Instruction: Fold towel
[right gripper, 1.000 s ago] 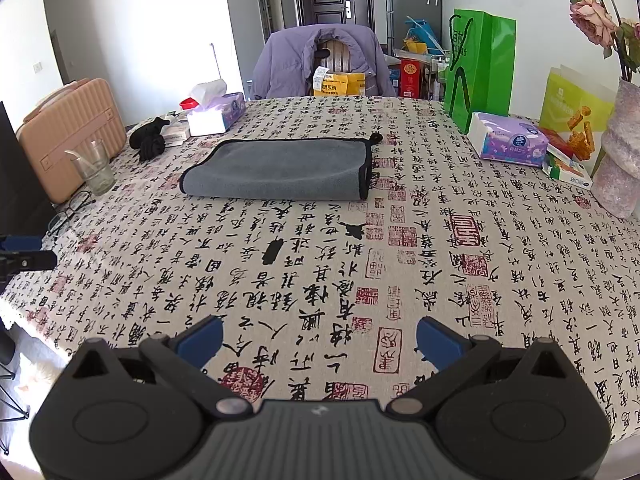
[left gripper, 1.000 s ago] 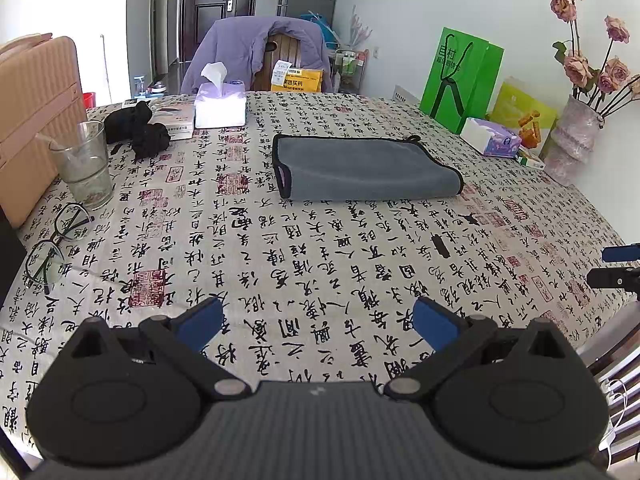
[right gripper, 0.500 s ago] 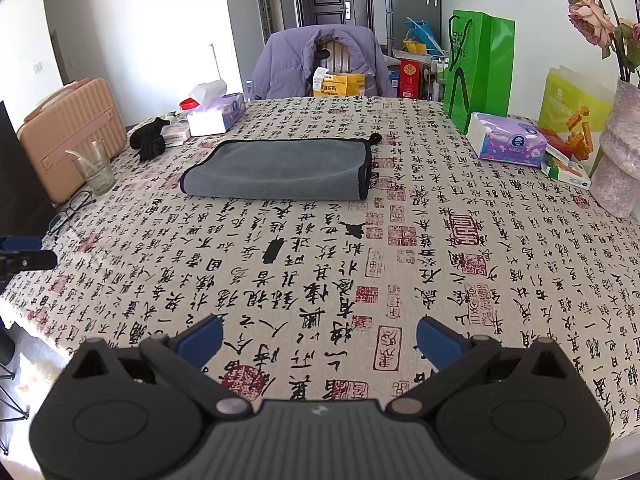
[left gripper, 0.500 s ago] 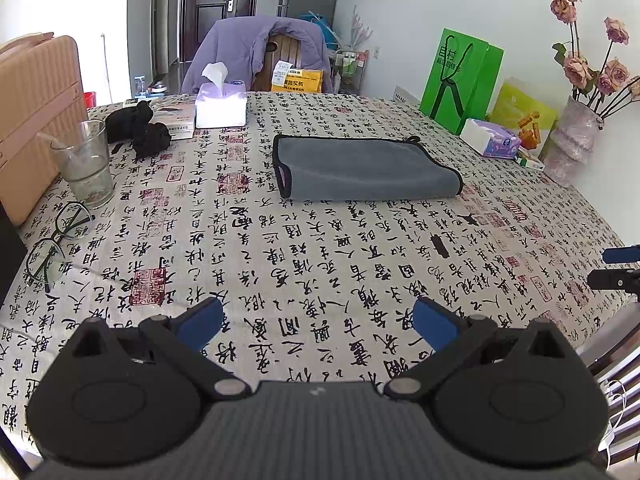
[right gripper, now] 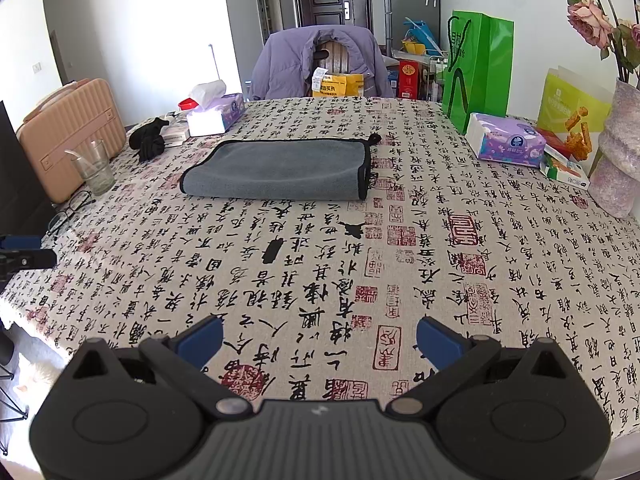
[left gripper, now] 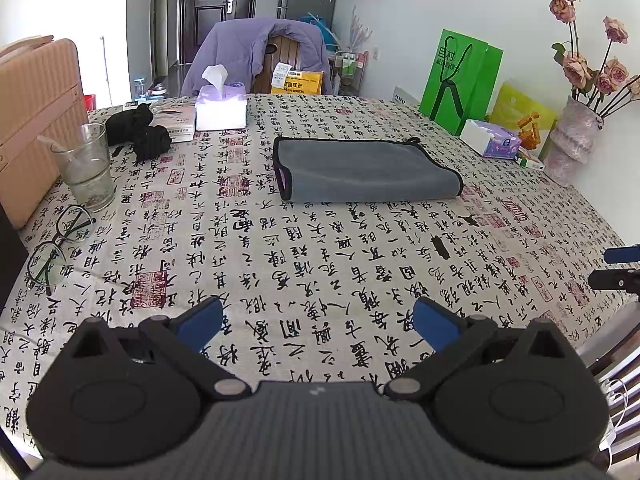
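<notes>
A grey towel with black trim (left gripper: 366,170) lies folded flat in the middle of the table; it also shows in the right wrist view (right gripper: 280,170). My left gripper (left gripper: 318,324) is open and empty, low over the table's near edge, well short of the towel. My right gripper (right gripper: 320,340) is open and empty, also near the front edge, apart from the towel. The right gripper's tips show at the right edge of the left wrist view (left gripper: 616,268). The left gripper's tips show at the left edge of the right wrist view (right gripper: 24,252).
The table has a calligraphy-print cloth (left gripper: 320,260). A glass (left gripper: 86,168), spectacles (left gripper: 56,248), black cloth (left gripper: 138,132) and tissue box (left gripper: 220,106) stand left. A pink case (left gripper: 36,120), green bag (left gripper: 460,80), tissue pack (right gripper: 506,142) and vase (left gripper: 572,144) line the sides.
</notes>
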The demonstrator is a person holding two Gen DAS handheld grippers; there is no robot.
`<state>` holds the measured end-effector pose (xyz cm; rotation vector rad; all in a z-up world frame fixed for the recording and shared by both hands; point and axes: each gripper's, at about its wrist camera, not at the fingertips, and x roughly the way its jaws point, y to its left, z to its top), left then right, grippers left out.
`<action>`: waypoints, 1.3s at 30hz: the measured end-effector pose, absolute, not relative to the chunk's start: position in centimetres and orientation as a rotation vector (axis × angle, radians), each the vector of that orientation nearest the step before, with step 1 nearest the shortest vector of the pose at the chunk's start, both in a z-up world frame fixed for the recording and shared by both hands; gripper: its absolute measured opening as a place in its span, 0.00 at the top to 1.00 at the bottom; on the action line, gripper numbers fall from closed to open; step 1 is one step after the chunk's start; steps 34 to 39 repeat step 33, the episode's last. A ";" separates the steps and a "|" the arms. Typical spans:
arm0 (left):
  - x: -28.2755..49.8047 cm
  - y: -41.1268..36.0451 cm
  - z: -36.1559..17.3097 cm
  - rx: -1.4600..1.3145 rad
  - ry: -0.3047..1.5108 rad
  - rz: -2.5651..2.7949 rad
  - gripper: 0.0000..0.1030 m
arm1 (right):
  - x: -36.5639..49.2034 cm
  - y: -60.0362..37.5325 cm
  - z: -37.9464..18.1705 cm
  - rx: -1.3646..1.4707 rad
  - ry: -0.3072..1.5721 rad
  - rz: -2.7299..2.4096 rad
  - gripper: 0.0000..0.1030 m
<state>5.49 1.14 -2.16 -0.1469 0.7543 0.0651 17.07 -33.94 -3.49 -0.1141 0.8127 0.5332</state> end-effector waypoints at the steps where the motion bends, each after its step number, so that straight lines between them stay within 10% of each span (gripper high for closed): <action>1: 5.5 1.2 -2.1 -0.146 0.755 0.065 0.00 | 17.1 -33.9 -3.5 -0.114 0.813 0.533 0.00; 39: 5.2 1.8 -2.6 -0.172 0.761 0.072 0.00 | 16.9 -33.9 -3.5 -0.117 0.813 0.534 0.00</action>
